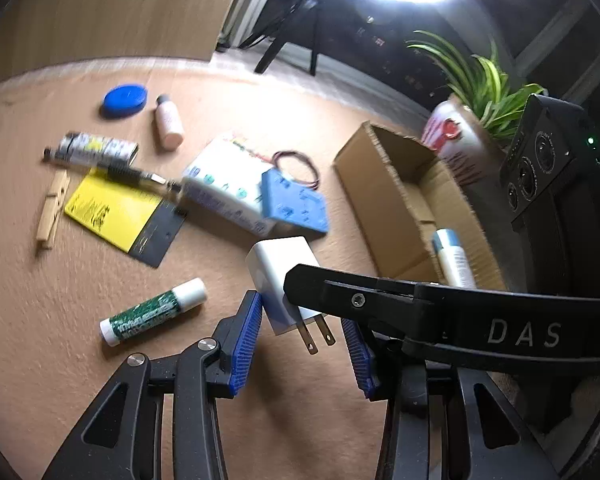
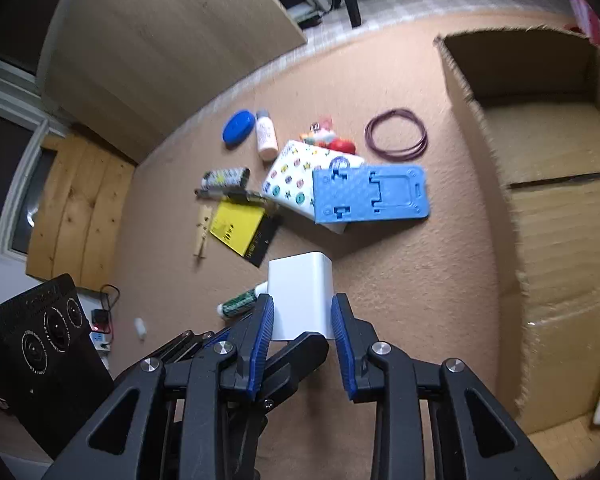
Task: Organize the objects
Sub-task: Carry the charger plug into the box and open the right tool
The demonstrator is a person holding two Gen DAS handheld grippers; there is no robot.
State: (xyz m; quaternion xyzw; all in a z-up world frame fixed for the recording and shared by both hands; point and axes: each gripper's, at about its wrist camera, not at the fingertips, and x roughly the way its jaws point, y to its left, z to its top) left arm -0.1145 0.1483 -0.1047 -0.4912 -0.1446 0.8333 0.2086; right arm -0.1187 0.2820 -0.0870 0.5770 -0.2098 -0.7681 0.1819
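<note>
Gripping a white charger (image 2: 300,296), the right tongs (image 2: 302,344) close on it; left tongs (image 1: 302,344) gape empty beside its prongs.

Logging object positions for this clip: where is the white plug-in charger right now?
The white charger sits between the right gripper fingers, just above the tan carpet. The green glue stick lies to its left, and the open cardboard box to its right.

Tan carpet (image 2: 420,280) (textured) bears cardboard box (image 2: 540,140), clothespin (image 1: 52,208).
</note>
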